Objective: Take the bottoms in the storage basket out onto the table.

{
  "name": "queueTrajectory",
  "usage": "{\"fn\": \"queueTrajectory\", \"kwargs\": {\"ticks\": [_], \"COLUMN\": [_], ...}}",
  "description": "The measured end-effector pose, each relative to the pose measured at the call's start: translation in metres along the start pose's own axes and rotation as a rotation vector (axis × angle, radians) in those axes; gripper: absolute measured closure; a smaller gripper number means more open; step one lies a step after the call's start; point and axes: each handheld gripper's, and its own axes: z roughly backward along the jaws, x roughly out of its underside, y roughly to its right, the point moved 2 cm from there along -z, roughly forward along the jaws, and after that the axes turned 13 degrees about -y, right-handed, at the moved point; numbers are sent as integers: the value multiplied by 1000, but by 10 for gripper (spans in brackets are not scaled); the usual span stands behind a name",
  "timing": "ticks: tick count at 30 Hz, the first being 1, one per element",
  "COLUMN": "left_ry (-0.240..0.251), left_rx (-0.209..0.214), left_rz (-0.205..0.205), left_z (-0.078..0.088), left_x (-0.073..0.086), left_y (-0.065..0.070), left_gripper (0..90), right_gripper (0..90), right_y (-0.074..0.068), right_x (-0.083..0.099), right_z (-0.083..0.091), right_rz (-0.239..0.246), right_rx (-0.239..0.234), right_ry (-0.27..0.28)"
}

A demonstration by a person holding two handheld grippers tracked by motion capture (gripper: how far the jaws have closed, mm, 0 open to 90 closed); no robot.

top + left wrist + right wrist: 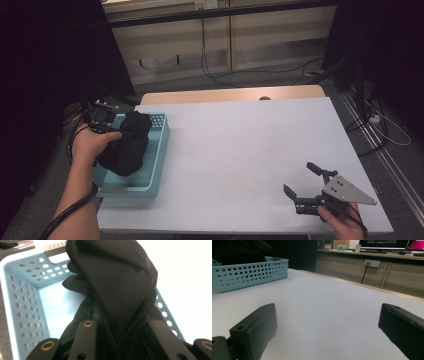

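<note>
Your left claw point(116, 131) is clamped on the bunched black cloth garment point(126, 145), holding it above the perforated light-blue plastic basket point(156, 150) at the left edge of the white-covered bench point(240, 150); the cloth's lower end hangs inside the basket. Your right claw point(304, 181) rests near the front right corner, jaws wide apart with nothing between them.

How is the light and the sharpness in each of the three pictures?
High view: dim, dark corners, black cloth shows no folds. Left gripper view: table overexposed to white, blue basket clear. Right gripper view: right gripper jaws soft, close to the lens.
</note>
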Motion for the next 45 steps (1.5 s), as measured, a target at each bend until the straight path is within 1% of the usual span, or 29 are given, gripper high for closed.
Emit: {"fn": "queueTrajectory", "kwargs": {"ticks": [3, 7, 10, 12, 13, 14, 17, 18, 20, 22, 25, 27, 28, 30, 32, 35, 37, 41, 44, 45], "left_ry": [2, 12, 15, 19, 19, 9, -11, -16, -14, 6, 36, 65, 81, 98, 104, 93, 79, 67, 45, 40], "left_rx": [-2, -12, 0, -1, 7, 12, 1, 0, -8, -31, -26, -11, 4, 23, 36, 73, 71, 89, 76, 77], "left_rz": [-5, -18, -13, -17, -17, -16, -42, -46, -72, -94, -121, -146, -159, -197, -236, -279, -312, -362, -407, -419], "left_z": [4, 17, 26, 33, 37, 41, 54, 60, 72, 87, 105, 111, 111, 107, 99, 82, 70, 47, 31, 27], "left_x": [-4, -12, -17, -20, -22, -25, -34, -38, -47, -57, -71, -78, -80, -84, -86, -88, -88, -86, -85, -84], "left_y": [3, 6, 8, 10, 12, 13, 21, 25, 34, 44, 62, 76, 83, 97, 108, 124, 133, 151, 161, 164], "left_gripper": [718, 719, 720, 721, 721, 721, 721, 721, 722, 721, 721, 721, 721, 720, 720, 719, 719, 718, 717, 717], "right_gripper": [8, 8, 8, 8, 8, 8, 8, 8, 8, 8, 8, 8, 8, 8, 8, 8, 8, 8, 8, 8], "right_y": [0, 0, 0, 0, 0, 0, 0, 0, 0, -1, 0, 0, 0, 0, 0, 0, 0, 1, 1, 1], "right_x": [0, 0, 0, 0, 0, 0, 0, 0, 0, 0, 0, 0, 0, 0, 0, 0, 1, 1, 1, 1], "right_z": [0, 0, 0, 0, 0, 0, -1, -1, -1, -2, -2, -1, -1, -1, -1, 0, 0, -1, -1, -1], "right_rz": [0, -3, -2, -1, -1, -3, -8, -7, -5, -5, -5, -4, -5, -7, -7, -9, -8, 0, -3, -3], "right_rx": [0, -3, -2, -3, -3, -2, -3, -3, -4, -5, -4, -3, -4, -4, -4, 0, -2, -4, -3, -3], "right_ry": [-1, -1, -1, -2, -2, -2, -4, -4, -6, -5, -7, -6, -5, -5, -4, -5, -5, -10, -9, -10]}}
